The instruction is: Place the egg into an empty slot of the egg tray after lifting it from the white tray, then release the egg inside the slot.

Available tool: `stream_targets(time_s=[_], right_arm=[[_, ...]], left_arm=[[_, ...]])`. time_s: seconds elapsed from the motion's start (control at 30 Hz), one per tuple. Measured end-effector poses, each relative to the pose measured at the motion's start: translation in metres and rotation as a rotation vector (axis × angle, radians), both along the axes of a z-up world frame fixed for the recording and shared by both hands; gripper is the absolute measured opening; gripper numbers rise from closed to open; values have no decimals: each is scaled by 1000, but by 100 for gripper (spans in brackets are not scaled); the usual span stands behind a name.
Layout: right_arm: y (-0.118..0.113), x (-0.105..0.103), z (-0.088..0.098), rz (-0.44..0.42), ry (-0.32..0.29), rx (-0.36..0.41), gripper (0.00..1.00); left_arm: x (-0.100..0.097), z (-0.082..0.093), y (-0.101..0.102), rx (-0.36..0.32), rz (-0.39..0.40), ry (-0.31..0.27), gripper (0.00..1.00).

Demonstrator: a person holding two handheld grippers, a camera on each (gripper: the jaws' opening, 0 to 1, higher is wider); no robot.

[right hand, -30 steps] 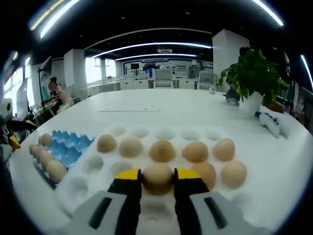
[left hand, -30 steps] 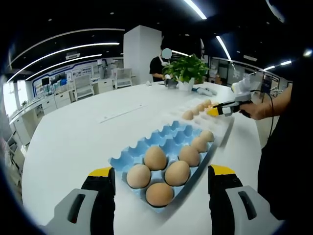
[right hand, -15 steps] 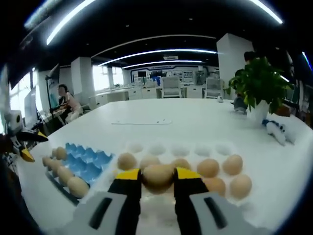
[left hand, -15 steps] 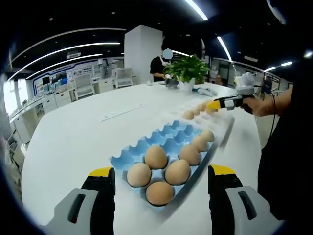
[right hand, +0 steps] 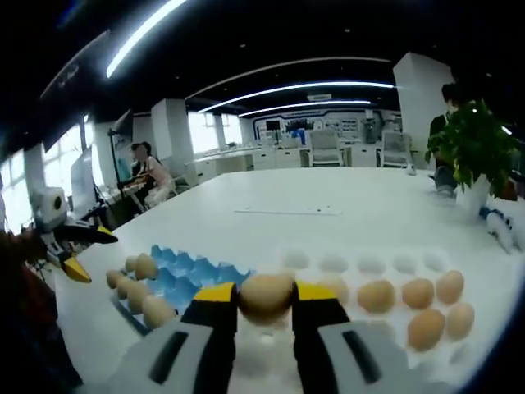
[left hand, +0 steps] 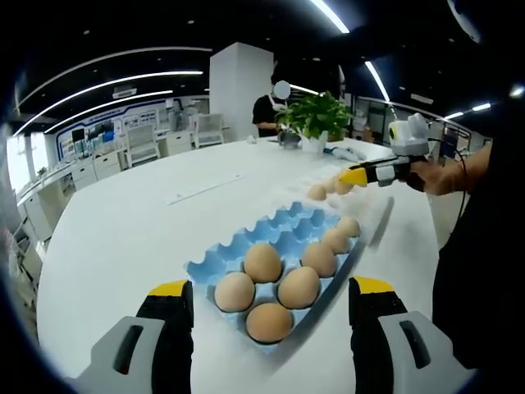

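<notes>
We find the right claw [right hand: 264, 297] clenched on a tan oval egg [right hand: 264, 295], held aloft above the white moulded tray [right hand: 394, 349], so lifting is done. The left claw [left hand: 271, 297] stands released over the blue moulded egg tray [left hand: 283, 226] on the white surface [left hand: 123, 230]. We judge carrying across, seating in an empty slot and letting go remain.

No text, label, brand, number or sign can be read anywhere in either view; the wall displays far behind the surface are too small and blurred to make out.
</notes>
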State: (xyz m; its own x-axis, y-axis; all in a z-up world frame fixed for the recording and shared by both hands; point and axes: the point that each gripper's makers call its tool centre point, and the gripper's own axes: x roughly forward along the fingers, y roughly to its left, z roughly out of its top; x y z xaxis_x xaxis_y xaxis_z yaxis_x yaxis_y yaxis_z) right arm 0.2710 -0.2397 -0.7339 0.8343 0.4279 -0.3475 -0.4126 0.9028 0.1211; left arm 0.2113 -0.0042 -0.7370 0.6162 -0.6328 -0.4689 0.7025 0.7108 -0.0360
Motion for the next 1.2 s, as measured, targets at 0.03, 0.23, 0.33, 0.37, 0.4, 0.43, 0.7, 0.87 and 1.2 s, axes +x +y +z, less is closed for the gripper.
stream_targets(time_s=[0.03, 0.23, 0.33, 0.37, 0.4, 0.43, 0.7, 0.87, 1.2], right_arm=[[3, 0, 0, 6, -5, 0, 25], [24, 1, 2, 51, -4, 15, 25], [35, 2, 2, 79, -1, 23, 25], [39, 2, 2, 89, 0, 27, 25], [44, 2, 2, 100, 3, 29, 25], [52, 3, 2, 116, 0, 35, 25], [93, 4, 2, 214, -2, 41, 25], [113, 3, 1, 272, -2, 33, 25], [139, 0, -4, 346, 8, 22, 25]], left_arm=[[0, 0, 0, 0, -1, -1, 77], [0, 0, -1, 0, -3, 0, 77], [0, 0, -2, -1, -5, 1, 77], [0, 0, -2, -2, -6, 0, 77], [0, 0, -2, -1, -5, 0, 77], [0, 0, -2, -1, -4, 0, 77], [1, 1, -2, -3, -1, 0, 77], [1, 1, 0, -3, 2, -1, 77], [1, 0, 0, -7, 5, 0, 77]])
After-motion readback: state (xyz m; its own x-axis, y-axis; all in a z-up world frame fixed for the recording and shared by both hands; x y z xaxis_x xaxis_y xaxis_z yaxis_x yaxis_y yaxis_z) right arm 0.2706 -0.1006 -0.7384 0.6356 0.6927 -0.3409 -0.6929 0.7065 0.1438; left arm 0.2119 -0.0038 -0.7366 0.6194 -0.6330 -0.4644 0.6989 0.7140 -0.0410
